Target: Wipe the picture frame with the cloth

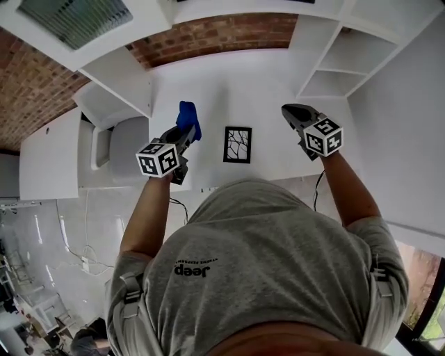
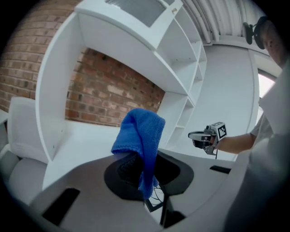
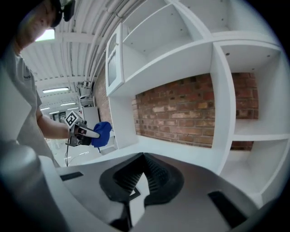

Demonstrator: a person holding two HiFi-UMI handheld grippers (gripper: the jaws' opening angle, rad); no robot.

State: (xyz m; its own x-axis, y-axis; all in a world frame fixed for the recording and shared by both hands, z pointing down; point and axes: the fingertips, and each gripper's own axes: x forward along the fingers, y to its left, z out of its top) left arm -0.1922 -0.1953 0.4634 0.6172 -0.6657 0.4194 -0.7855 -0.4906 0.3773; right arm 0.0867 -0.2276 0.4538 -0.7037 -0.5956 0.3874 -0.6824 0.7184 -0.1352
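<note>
My grey T-shirt (image 1: 264, 278) fills the bottom of the head view, with both forearms reaching out over the white tabletop (image 1: 208, 90).

Left claw (image 1: 185, 136) is clamped on the blue cloth (image 1: 188, 118). The cloth bunches up above the jaws and one fold hangs down between them. Claw and cloth are held in the air, clear of the surface.

Right claw (image 1: 290, 110) has its jaws closed together, nothing between them, and it is also held off the surface.

The picture frame (image 1: 237, 144) lies flat on the tabletop between the two claws, near the front edge. It has a black border and a dark branch pattern on white. Neither claw touches it, and the cloth is just to its left, apart from it.

Surface: plain matte white, with only the frame on it.

Room:
- A red brick wall (image 1: 208, 35) runs behind the tabletop.
- White open shelving (image 1: 348, 62) stands on the right.
- A white divider panel (image 1: 122, 80) stands on the left.
- An overhead cabinet with a ribbed glass door (image 1: 73, 17) is above that.
- A pale padded seat (image 1: 128, 146) sits left of the tabletop.
- The glossy white floor (image 1: 42, 229) shows at lower left, with cables (image 1: 83, 261) trailing across it.
</note>
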